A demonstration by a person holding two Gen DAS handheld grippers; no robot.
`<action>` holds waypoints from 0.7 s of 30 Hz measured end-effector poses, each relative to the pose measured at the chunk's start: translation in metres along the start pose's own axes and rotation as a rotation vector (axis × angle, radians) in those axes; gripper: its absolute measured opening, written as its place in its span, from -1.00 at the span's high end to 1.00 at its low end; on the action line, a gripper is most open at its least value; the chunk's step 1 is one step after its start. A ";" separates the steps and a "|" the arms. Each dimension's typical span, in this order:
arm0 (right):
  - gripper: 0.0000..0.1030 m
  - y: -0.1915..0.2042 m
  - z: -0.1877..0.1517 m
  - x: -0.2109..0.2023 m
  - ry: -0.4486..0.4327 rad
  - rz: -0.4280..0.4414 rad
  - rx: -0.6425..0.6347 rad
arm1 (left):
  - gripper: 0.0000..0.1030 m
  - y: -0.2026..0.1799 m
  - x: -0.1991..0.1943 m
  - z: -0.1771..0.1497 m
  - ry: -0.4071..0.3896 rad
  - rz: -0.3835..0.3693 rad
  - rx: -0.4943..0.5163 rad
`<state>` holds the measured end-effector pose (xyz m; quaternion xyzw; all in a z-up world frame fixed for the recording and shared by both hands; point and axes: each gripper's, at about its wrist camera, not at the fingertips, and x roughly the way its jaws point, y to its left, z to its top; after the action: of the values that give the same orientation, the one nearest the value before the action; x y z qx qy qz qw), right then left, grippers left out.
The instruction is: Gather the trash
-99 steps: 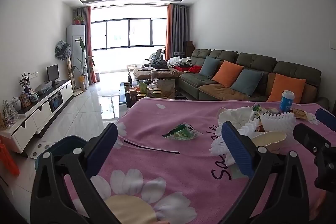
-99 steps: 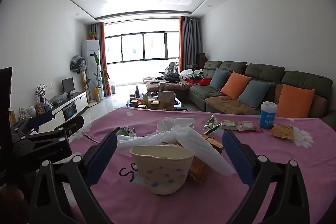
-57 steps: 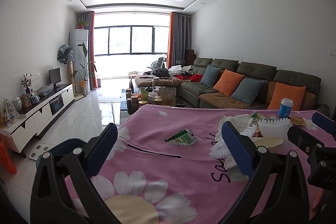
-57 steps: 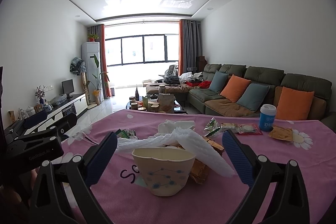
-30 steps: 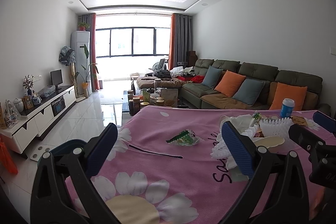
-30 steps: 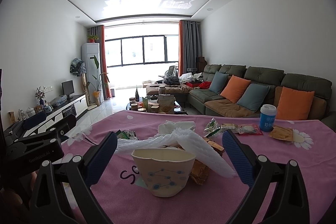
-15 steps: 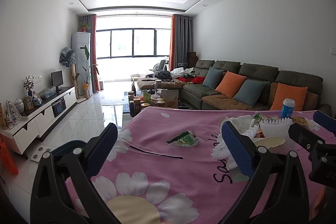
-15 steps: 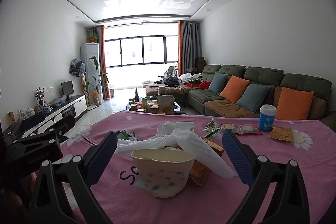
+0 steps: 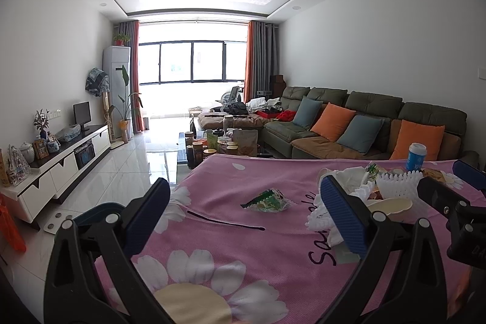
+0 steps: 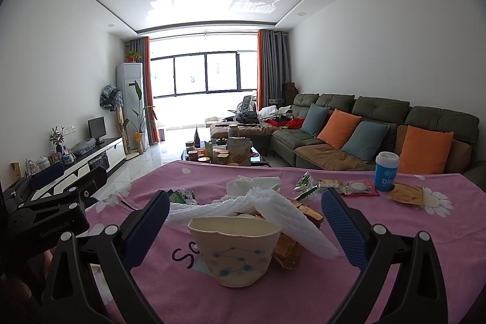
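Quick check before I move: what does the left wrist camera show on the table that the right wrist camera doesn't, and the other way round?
Only the left wrist view shows the thin black stick lying on the pink flowered tablecloth, and the dark blue bin past the table's edge.

Only the right wrist view shows the red-edged snack packet and the flat brown sachet.

Both show the cream paper cup, white foam netting, green snack wrapper and blue lidded cup. The left gripper and the right gripper are both open and empty.
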<state>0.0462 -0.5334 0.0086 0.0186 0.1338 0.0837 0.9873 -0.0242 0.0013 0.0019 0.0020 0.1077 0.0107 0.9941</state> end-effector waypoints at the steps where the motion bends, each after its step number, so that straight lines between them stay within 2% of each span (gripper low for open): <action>1: -0.87 0.000 0.000 0.000 0.000 0.000 -0.001 | -0.90 0.000 0.000 0.000 0.000 -0.001 0.000; 17: -0.87 -0.005 0.002 0.002 0.014 -0.014 0.002 | -0.90 -0.002 0.009 -0.001 0.025 -0.014 0.009; 21: -0.87 -0.014 0.002 0.005 0.028 -0.021 0.010 | -0.90 -0.003 0.015 -0.001 0.058 -0.058 0.011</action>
<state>0.0536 -0.5462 0.0085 0.0209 0.1483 0.0728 0.9860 -0.0097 -0.0015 -0.0027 0.0038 0.1367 -0.0186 0.9904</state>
